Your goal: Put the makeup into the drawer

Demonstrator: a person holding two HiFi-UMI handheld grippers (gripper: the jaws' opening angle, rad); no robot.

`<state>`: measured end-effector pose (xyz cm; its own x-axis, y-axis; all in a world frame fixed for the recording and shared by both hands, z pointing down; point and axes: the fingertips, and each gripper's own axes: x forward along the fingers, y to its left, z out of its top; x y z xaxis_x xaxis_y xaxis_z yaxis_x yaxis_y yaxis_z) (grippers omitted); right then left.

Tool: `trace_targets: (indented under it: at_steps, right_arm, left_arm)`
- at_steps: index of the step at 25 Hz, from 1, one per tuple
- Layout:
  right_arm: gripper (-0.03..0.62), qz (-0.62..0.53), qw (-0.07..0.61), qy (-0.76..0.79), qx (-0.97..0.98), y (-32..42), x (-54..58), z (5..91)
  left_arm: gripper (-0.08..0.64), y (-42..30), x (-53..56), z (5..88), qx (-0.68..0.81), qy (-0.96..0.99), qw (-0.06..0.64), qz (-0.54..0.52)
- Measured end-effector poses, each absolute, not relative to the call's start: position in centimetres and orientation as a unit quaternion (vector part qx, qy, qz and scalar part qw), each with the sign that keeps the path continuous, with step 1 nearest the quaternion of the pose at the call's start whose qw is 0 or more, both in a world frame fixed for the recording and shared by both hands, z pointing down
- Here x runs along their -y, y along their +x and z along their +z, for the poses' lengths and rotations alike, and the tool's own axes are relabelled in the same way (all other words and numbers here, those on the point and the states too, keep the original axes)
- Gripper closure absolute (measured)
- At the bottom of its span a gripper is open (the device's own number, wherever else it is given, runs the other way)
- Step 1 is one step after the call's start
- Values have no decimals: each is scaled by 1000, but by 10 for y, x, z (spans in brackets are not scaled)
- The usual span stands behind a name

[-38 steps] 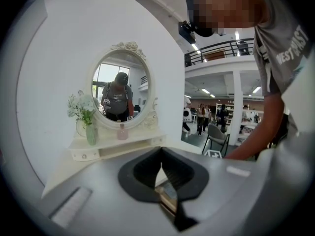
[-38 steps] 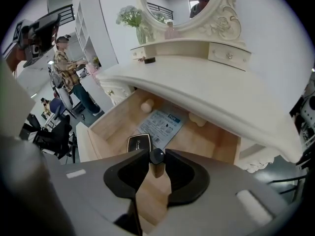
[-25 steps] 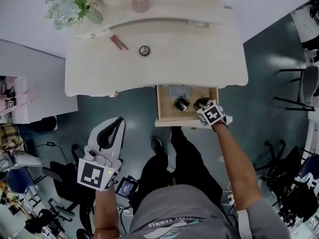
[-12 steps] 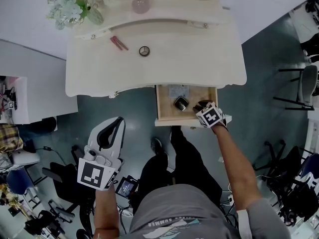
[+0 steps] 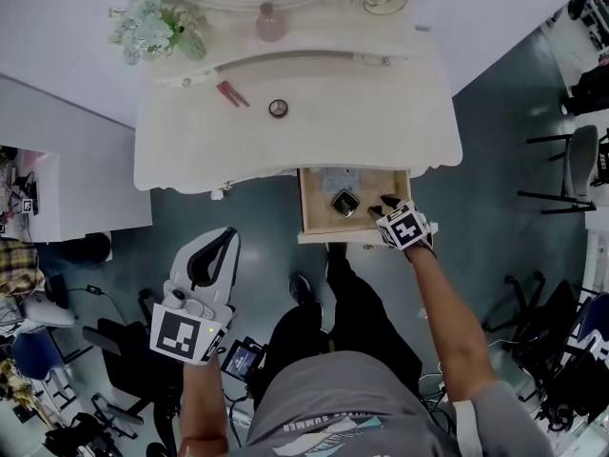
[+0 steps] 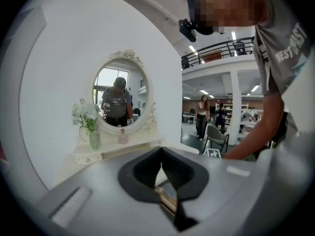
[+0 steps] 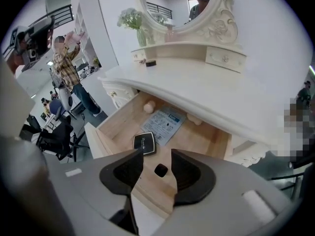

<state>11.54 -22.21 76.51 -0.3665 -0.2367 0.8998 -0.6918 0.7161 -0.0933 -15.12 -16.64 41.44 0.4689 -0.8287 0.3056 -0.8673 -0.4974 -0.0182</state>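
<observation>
The wooden drawer (image 5: 311, 208) (image 7: 118, 132) of the white dressing table (image 5: 381, 112) stands pulled out. A black square compact (image 5: 344, 202) (image 7: 144, 143) lies in it beside a printed leaflet (image 7: 165, 124). My right gripper (image 5: 379, 208) (image 7: 156, 154) hangs over the drawer's front right part. Its jaws have just been opening and now stand open. A small black makeup piece (image 7: 161, 170) lies on the drawer floor below the gap, untouched. My left gripper (image 5: 224, 238) (image 6: 161, 154) is held low at the left, away from the table, shut on nothing.
On the tabletop lie a red stick-like item (image 5: 231, 93) and a small round item (image 5: 278, 109). A pink bottle (image 5: 271, 22), a vase of flowers (image 5: 157, 29) and an oval mirror (image 6: 120, 98) stand at the back. Chairs (image 5: 571, 174) and clutter ring the floor.
My right gripper has lifted a little above the drawer and its jaws have spread apart. The left gripper has risen slightly.
</observation>
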Motion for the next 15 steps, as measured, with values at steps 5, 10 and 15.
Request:
trace_targets:
  at_steps: [5, 10, 15]
  right_arm:
    - [413, 230, 431, 327, 809, 105, 220, 710]
    - [454, 214, 354, 366, 834, 90, 213, 634]
    - [554, 169, 272, 396, 861, 77, 203, 535]
  left_arm:
    - [557, -155, 150, 393, 497, 856, 54, 129]
    - [557, -162, 128, 372, 500, 857, 40, 119]
    - [557, -167, 108, 352, 501, 859, 23, 104]
